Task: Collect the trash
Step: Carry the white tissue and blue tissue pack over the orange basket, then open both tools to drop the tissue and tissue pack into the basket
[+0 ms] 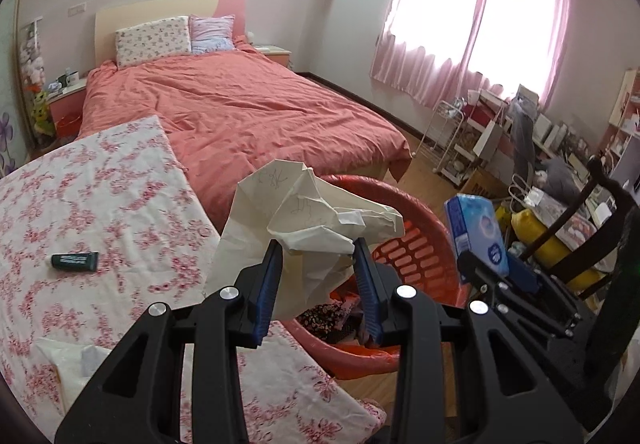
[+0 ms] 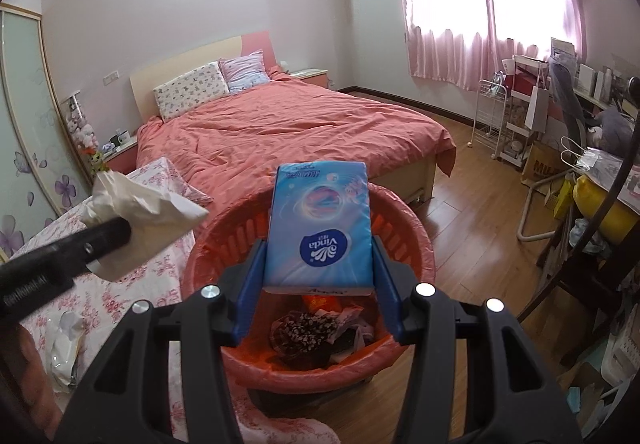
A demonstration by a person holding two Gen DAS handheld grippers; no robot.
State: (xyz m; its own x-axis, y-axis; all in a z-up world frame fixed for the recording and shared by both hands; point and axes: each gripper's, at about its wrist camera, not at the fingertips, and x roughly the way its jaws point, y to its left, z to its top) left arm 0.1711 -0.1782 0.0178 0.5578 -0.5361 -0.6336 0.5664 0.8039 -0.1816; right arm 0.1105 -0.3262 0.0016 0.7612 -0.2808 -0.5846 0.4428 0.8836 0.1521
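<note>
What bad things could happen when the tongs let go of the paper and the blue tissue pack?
1. The crumpled paper in the left tongs hangs near the red basket's rim, over the floral cloth's edge, so it might fall outside.
2. The tissue pack in the right tongs looks full and unopened; binning it could waste good tissues.
3. The two tongs sit close together and might bump.

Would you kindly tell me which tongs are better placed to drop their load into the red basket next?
Right, probably. The right tongs hold the tissue pack directly above the red basket; the left tongs' crumpled paper hangs partly over the rim.
</note>
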